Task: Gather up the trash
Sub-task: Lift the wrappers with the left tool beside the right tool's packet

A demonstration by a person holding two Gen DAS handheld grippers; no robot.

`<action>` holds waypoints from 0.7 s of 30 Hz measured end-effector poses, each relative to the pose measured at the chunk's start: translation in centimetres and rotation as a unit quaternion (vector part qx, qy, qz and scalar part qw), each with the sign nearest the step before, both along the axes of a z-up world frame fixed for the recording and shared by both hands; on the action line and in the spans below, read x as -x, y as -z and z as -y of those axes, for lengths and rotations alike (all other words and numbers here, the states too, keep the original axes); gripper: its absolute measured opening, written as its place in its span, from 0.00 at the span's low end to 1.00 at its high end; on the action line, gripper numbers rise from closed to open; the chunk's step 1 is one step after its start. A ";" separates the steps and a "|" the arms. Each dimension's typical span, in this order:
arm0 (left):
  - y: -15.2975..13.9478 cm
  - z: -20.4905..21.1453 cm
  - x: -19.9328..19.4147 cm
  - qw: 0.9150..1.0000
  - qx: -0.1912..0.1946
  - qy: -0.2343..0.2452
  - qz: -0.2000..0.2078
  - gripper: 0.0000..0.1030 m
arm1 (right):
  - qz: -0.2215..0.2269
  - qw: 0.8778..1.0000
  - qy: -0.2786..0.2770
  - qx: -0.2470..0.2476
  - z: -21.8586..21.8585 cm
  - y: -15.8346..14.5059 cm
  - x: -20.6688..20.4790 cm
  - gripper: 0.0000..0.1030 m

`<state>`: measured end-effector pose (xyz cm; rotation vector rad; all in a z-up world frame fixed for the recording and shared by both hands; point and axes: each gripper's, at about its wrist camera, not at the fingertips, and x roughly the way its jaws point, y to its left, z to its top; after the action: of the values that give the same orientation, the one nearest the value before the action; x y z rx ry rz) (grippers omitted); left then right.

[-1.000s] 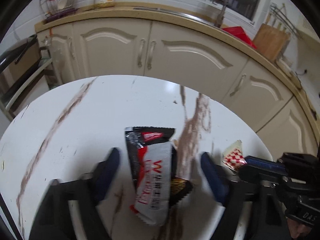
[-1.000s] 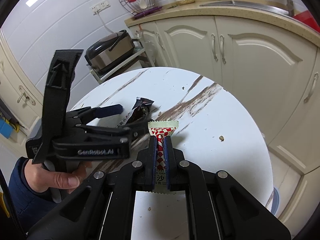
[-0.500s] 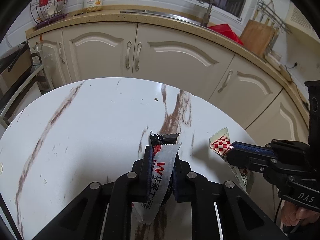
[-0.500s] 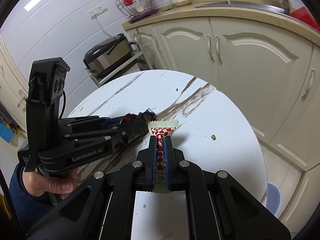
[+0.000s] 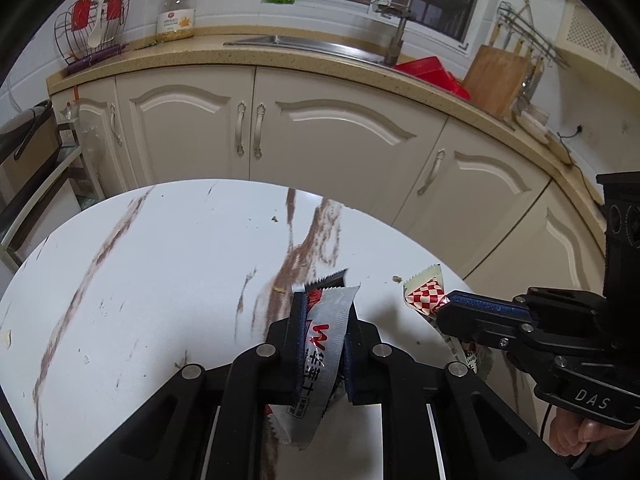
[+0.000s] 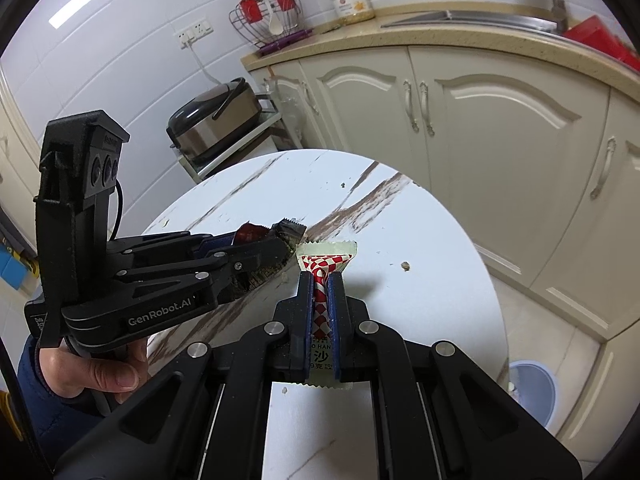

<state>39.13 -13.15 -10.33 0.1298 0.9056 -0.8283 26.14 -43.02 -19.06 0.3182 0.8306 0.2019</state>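
The round white tabletop (image 5: 168, 264), streaked with brown veins, fills the lower half of the left wrist view and the centre of the right wrist view (image 6: 432, 248). Small crumbs lie on it: one (image 5: 275, 219) near the far edge at upper centre, one (image 5: 397, 279) right of centre, and one (image 6: 405, 266) toward the right rim. A pale fleck (image 5: 5, 339) sits at the left edge.

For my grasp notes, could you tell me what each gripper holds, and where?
Left gripper: silver wrapper, near its upper end. Right gripper: checkered wrapper, mid-length.
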 end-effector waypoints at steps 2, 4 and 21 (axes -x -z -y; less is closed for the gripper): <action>-0.4 0.1 0.5 1.000 0.003 0.002 0.002 0.09 | 0.003 1.000 0.003 0.000 0.3 -0.3 0.4 0.07; -0.9 0.3 1.0 1.000 0.004 0.005 0.006 0.09 | 0.006 1.000 0.007 0.001 0.7 -0.6 0.8 0.07; 2.1 2.5 2.2 0.998 -0.022 -0.018 -0.060 0.64 | 0.010 1.000 0.019 -0.010 2.2 -0.7 3.6 0.07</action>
<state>36.98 -15.66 -12.45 0.1017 1.0373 -0.7894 22.59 -45.26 -18.39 0.3499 0.8019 0.1787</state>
